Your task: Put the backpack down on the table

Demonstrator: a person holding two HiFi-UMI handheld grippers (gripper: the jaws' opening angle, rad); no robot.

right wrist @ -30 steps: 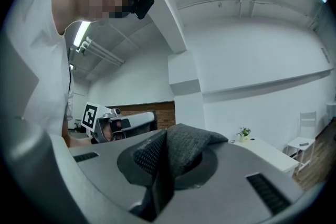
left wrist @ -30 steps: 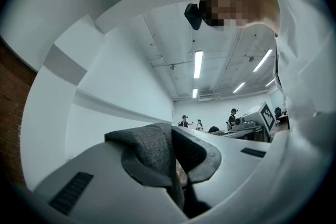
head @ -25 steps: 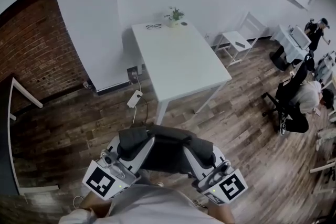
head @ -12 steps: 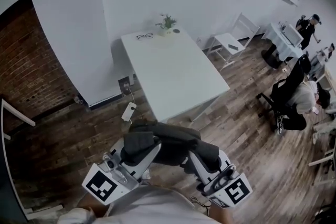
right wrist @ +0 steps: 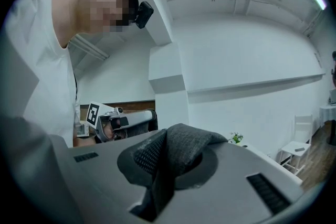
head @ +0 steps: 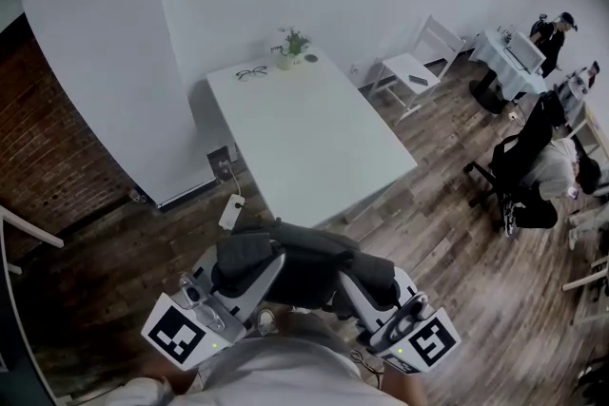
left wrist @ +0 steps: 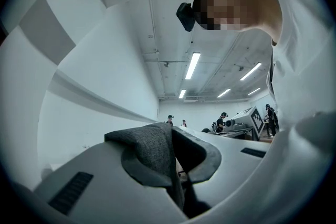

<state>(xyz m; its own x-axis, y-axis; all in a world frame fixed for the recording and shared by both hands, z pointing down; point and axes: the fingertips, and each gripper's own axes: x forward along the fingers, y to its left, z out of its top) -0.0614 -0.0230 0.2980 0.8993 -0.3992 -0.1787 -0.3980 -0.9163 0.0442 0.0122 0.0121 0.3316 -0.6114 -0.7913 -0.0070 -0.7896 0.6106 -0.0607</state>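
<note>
Fabric at the top of the dark grey backpack [head: 306, 266] is clamped by both tools: the left gripper [head: 255, 263] is closed on a fold at the bag's left side, and the right gripper [head: 354, 282] is closed on a fold at its right side. In each gripper view, the pale jaws are seen drawn together with a ridge of grey cloth squeezed up between them. The backpack is held slung between the two grippers, close in front of the person's body and clear of the wooden floor [head: 124, 252]. It has not been set down. From the head view it is seen just short of the near end of the white table [head: 314, 143], beside that end's left corner, and no part of it rests on the top. A potted plant [head: 290, 44] and a pair of glasses [head: 251, 72] are stood along the table's far edge, the plant near the far right corner. A white adapter [head: 231, 211] lies on the floor near the table's near left corner. A white chair [head: 417, 64] is placed beyond the table's right edge, and seated people [head: 554, 178] are seen well apart at the right.
</note>
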